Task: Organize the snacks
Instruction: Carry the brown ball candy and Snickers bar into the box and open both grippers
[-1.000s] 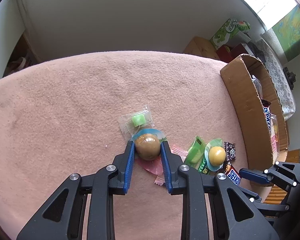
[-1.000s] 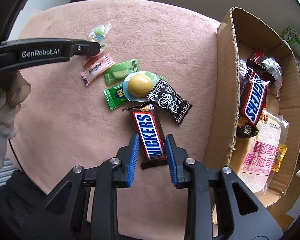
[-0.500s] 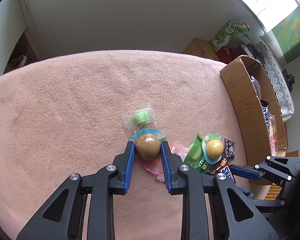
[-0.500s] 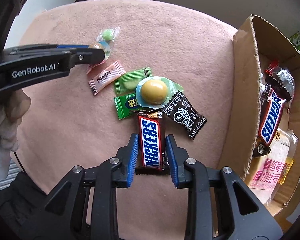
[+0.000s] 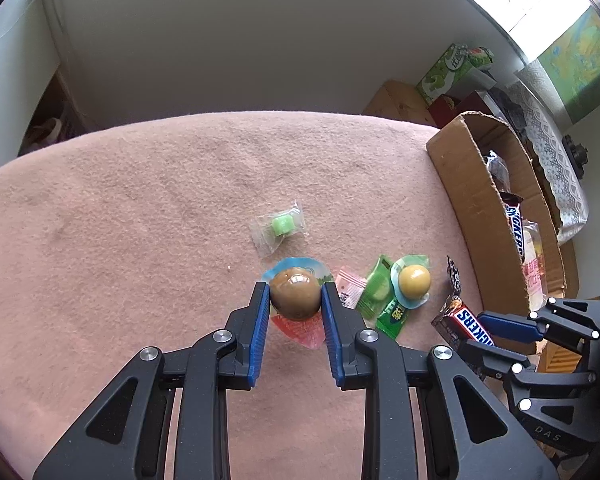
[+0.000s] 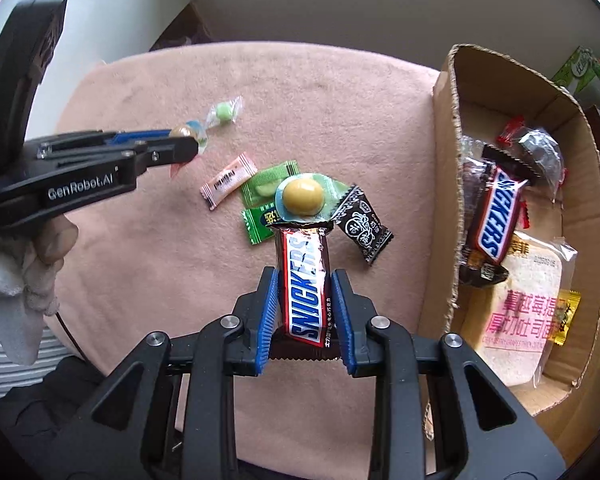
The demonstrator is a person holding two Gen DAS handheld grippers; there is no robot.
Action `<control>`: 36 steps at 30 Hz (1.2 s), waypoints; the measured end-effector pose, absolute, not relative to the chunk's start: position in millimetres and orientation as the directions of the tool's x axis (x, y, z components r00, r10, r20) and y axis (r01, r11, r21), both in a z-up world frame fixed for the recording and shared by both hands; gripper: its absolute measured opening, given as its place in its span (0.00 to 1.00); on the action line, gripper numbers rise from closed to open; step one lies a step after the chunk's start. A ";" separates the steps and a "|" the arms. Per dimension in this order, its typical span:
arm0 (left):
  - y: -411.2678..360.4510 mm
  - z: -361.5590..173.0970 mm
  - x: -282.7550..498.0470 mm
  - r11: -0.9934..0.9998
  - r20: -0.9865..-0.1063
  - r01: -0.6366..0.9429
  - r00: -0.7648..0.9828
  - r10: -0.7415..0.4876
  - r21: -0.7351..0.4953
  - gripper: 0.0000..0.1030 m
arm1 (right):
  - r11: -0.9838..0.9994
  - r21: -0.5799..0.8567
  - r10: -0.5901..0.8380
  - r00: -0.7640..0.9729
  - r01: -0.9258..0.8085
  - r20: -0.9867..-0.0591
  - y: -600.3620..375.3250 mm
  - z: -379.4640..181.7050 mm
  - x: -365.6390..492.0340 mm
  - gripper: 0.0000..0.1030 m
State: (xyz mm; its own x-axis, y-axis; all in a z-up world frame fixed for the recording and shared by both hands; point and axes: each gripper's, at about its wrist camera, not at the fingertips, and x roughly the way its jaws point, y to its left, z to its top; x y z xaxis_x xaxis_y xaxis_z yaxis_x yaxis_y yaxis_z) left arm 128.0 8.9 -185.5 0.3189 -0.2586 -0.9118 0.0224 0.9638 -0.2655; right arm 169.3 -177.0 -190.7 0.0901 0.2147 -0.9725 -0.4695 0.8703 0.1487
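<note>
A: How much is sorted so far?

B: The open brown cardboard box (image 6: 446, 184) at the table's right edge already holds a Snickers bar, a dark foil-wrapped sweet, a clear-wrapped slice of toast bread and a small yellow candy.

A: And the grippers?

B: Both are loaded. The left gripper (image 5: 295, 300) has its fingers closed on a brown jelly cup with a blue-and-red lid (image 5: 295, 294); the right gripper (image 6: 306, 296) has its fingers clamped on a red-brown Snickers bar (image 6: 306, 280), seemingly clear of the pink fleece-covered table (image 6: 260, 92).

A: What's left?

B: Those two need dropping in the box. Then the clear-wrapped green candy (image 6: 224, 111), pink sachet (image 6: 229, 179), two green packets (image 6: 266, 182), yellow jelly cup (image 6: 303, 196) and black patterned packet (image 6: 362, 224), all loose on the table.
</note>
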 end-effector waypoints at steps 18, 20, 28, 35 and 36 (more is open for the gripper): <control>-43.7 -148.2 138.4 0.944 -0.879 0.131 0.343 -0.330 -0.303 0.24 | 0.906 0.112 0.227 0.244 -0.409 -0.943 -221.9 -130.0 167.0 0.27; -52.2 -144.2 140.4 0.939 -0.875 0.152 0.342 -0.341 -0.307 0.24 | 0.913 0.106 0.221 0.260 -0.394 -0.940 -228.8 -127.2 169.0 0.27; -86.8 -132.9 150.7 0.923 -0.864 0.218 0.335 -0.377 -0.318 0.24 | 0.949 0.087 0.188 0.321 -0.304 -0.928 -272.8 -113.2 176.5 0.27; -119.6 -124.5 160.4 0.909 -0.855 0.269 0.334 -0.397 -0.317 0.24 | 0.977 0.084 0.151 0.357 -0.198 -0.922 -319.4 -108.7 184.1 0.27; -123.6 -123.6 162.1 0.907 -0.854 0.276 0.334 -0.400 -0.317 0.24 | 0.980 0.083 0.145 0.361 -0.182 -0.921 -325.8 -109.2 185.1 0.27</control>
State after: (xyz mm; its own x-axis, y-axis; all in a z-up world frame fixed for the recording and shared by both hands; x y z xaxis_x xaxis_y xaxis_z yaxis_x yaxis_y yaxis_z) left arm 162.1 -123.6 -123.6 0.3342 -0.3997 -0.8536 0.2760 0.9074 -0.3169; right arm 185.1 -325.8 -109.2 0.3615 0.1449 -0.9211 -0.1824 0.9797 0.0826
